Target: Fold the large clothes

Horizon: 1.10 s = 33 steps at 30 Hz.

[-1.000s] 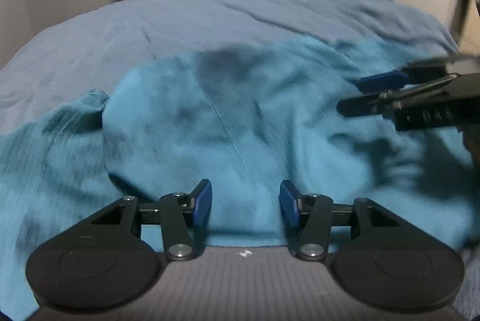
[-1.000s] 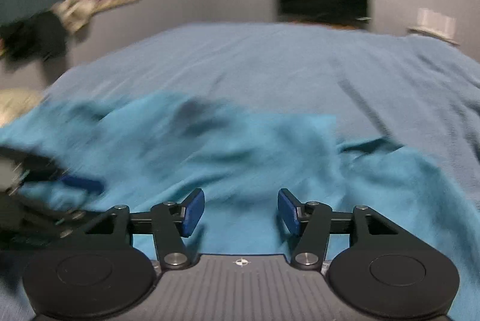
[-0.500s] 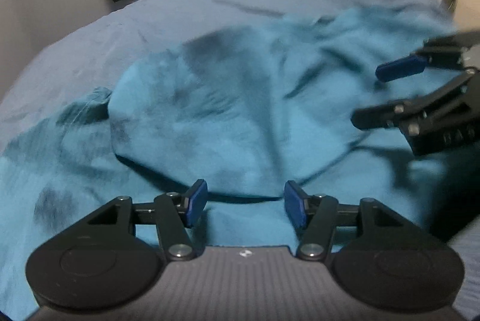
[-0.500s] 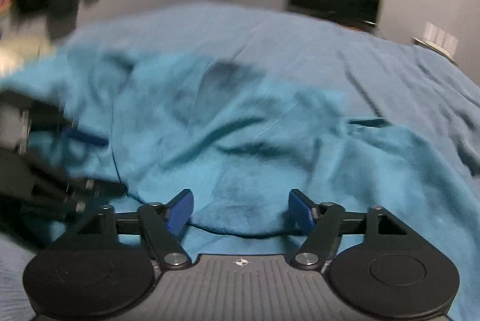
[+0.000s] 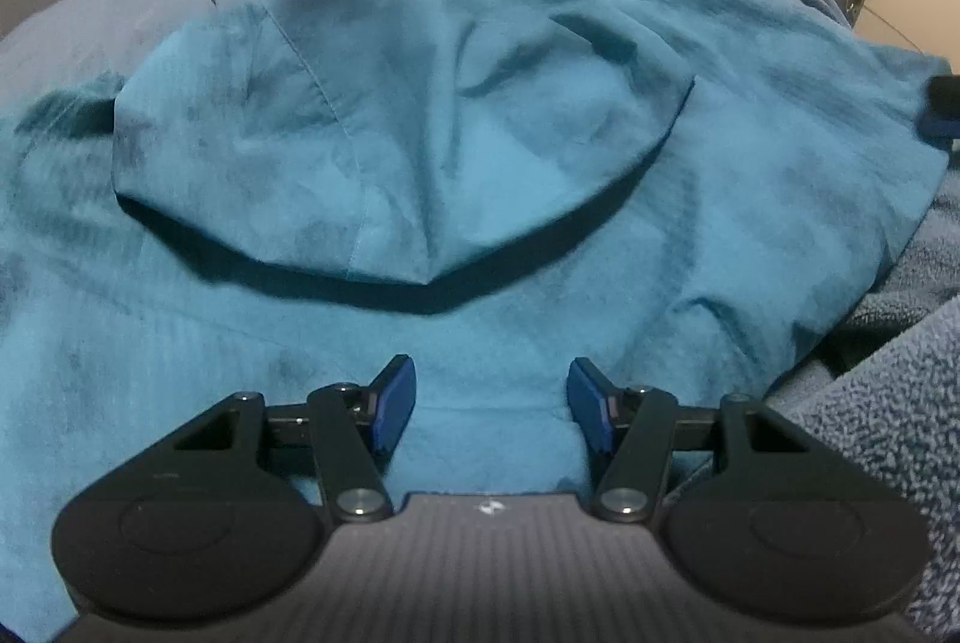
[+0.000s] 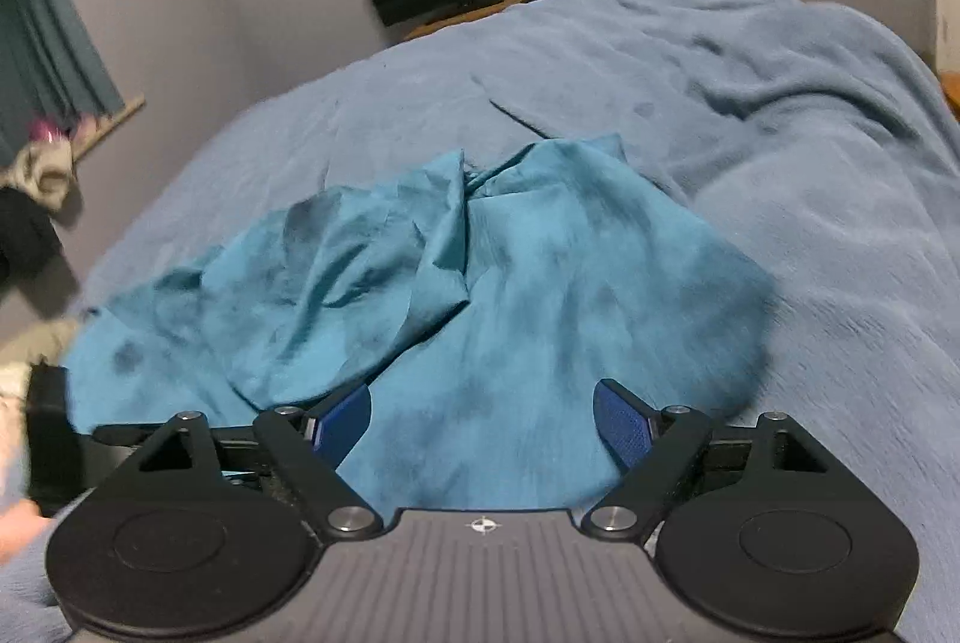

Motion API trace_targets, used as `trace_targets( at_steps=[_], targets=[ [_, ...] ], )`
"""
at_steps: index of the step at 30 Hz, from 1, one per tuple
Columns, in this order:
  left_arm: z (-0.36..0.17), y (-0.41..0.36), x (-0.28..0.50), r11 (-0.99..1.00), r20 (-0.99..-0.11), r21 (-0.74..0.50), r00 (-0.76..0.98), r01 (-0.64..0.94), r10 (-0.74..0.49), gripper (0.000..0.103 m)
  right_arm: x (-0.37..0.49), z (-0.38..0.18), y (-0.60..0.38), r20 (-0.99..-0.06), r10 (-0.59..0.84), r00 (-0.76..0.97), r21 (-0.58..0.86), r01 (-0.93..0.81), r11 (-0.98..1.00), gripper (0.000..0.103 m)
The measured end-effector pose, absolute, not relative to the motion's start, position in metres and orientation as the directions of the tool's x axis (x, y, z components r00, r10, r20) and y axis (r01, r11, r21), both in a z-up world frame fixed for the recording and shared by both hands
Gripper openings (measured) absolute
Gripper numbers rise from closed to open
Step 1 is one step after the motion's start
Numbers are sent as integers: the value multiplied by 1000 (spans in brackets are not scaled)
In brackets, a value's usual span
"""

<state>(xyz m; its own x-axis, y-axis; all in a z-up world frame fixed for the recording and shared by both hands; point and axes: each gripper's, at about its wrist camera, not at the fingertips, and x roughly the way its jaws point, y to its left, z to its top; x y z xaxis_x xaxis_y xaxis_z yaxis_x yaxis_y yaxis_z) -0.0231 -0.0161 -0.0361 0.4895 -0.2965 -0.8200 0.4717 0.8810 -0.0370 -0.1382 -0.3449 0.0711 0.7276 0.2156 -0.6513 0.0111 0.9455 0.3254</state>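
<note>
While teal garment [image 5: 420,150] lies crumpled, axis unclear | L gripper [image 5: 491,397] spread, empty | R gripper [image 6: 483,424] opening, empty

1. Left gripper [image 5: 491,406]: matte black linkage arms, round black hubs, silver pivot screws.
2. Blue ribbed pads [image 5: 396,403] on both fingers.
3. Right gripper [image 6: 483,427]: same build, grey ridged base plate, small white cross mark at centre.
</note>
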Motion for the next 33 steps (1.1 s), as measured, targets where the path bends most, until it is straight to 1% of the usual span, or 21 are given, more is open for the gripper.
trace_targets(
  at_steps=[7,9,12,14,19,21,25,28,30,33],
  targets=[
    [-36,-15,-23,882,-820,-38,490,469,-296,55,-178,95,-362,-651,144,745,293,72,953,86],
    [-36,-14,-22,882,-820,-40,489,470,-298,55,-185,95,-367,-666,127,735,290,98,952,86],
    [-36,-14,-22,882,-820,-41,489,469,-298,55,-188,87,-375,-678,138,722,322,123,939,86],
    [-36,-13,-22,882,-820,-40,489,470,-298,55,-187,83,-376,-673,147,725,336,123,934,86],
    [-36,-13,-23,884,-818,-43,492,466,-299,55,-176,78,-373,-655,144,741,330,110,938,86],
    [-36,-12,-23,885,-818,-44,492,464,-299,55,-166,74,-373,-663,144,735,340,124,932,86],
    [-36,-13,-23,885,-818,-45,492,463,-299,55,-151,68,-372,-678,163,717,362,133,922,88],
    [-36,-14,-23,886,-818,-45,492,462,-299,55,-139,66,-367,-679,181,711,373,122,920,92],
    [-36,-14,-23,886,-817,-45,493,462,-298,55,-125,60,-366,-682,189,707,380,121,917,92],
    [-36,-12,-23,887,-816,-53,492,459,-303,55,-108,52,-367,-661,175,729,386,131,913,91]
  ],
)
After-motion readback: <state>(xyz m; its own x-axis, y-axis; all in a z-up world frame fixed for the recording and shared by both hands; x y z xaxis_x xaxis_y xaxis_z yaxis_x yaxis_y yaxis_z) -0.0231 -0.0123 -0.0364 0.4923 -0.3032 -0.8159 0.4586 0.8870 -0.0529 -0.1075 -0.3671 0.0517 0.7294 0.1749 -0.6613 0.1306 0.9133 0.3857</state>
